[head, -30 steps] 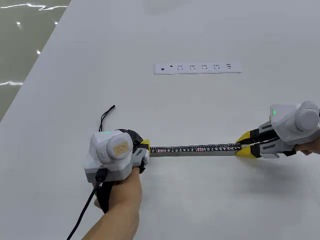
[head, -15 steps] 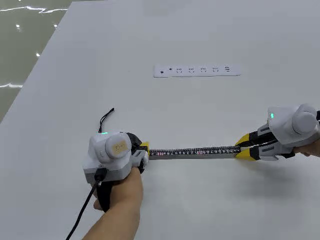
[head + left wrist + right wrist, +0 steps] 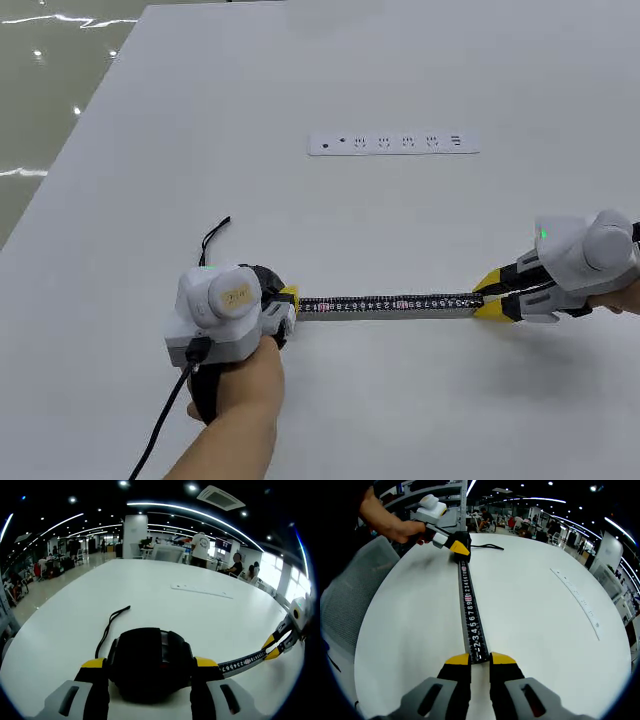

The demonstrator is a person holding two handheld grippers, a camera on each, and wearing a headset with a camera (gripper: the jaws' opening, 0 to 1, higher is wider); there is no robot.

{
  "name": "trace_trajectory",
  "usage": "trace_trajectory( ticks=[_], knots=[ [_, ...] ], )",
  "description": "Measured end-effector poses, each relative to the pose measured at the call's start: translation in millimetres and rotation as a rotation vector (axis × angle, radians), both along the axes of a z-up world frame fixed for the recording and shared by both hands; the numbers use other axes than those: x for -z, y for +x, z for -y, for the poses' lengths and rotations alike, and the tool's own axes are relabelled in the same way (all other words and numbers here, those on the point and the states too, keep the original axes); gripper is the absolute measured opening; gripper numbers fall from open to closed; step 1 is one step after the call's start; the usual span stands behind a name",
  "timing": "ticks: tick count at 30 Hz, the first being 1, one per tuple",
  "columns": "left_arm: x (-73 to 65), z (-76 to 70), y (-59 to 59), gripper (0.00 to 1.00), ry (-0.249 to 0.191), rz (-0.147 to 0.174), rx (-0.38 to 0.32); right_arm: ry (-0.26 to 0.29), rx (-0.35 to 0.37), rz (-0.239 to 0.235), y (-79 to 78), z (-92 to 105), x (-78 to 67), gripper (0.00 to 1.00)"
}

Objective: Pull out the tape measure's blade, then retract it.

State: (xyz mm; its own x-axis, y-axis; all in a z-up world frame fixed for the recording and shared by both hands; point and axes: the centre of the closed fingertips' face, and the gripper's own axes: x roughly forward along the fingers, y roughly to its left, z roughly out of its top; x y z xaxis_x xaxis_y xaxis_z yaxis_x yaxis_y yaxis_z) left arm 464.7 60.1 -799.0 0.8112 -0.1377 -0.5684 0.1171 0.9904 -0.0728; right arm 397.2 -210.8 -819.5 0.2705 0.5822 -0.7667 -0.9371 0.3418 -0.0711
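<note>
The black tape measure case (image 3: 150,662) sits on the white table, and my left gripper (image 3: 150,664) is shut on it, yellow-tipped fingers at both sides. In the head view the case (image 3: 270,285) lies just behind the left gripper (image 3: 282,305). Its black blade (image 3: 385,303) with white numbers runs right across the table to my right gripper (image 3: 488,296), which is shut on the blade's end. In the right gripper view the blade (image 3: 470,612) stretches away from the right gripper (image 3: 480,658) toward the case (image 3: 461,542). A black wrist strap (image 3: 212,233) trails from the case.
A white power strip (image 3: 393,143) lies flat farther back on the table (image 3: 350,60). The table's left edge (image 3: 60,160) runs diagonally beside a glossy floor. A cable (image 3: 165,420) hangs from the left gripper toward me. People and desks stand far off in the room.
The right gripper and the blade's end have shifted slightly right; the extended blade looks about the same length. The left gripper stays put on the case.
</note>
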Motion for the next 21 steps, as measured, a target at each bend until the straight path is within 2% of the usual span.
trace_trajectory(
  ticks=[7,21],
  knots=[
    [0.4,-0.4,-0.2,0.62,-0.01,-0.013,0.007,-0.012,-0.003,0.004,-0.4,-0.2,-0.8,0.11],
    [-0.4,-0.3,-0.4,0.63,-0.023,-0.019,0.016,-0.013,-0.002,0.01,0.2,-3.3,-4.5,0.11]
  ],
)
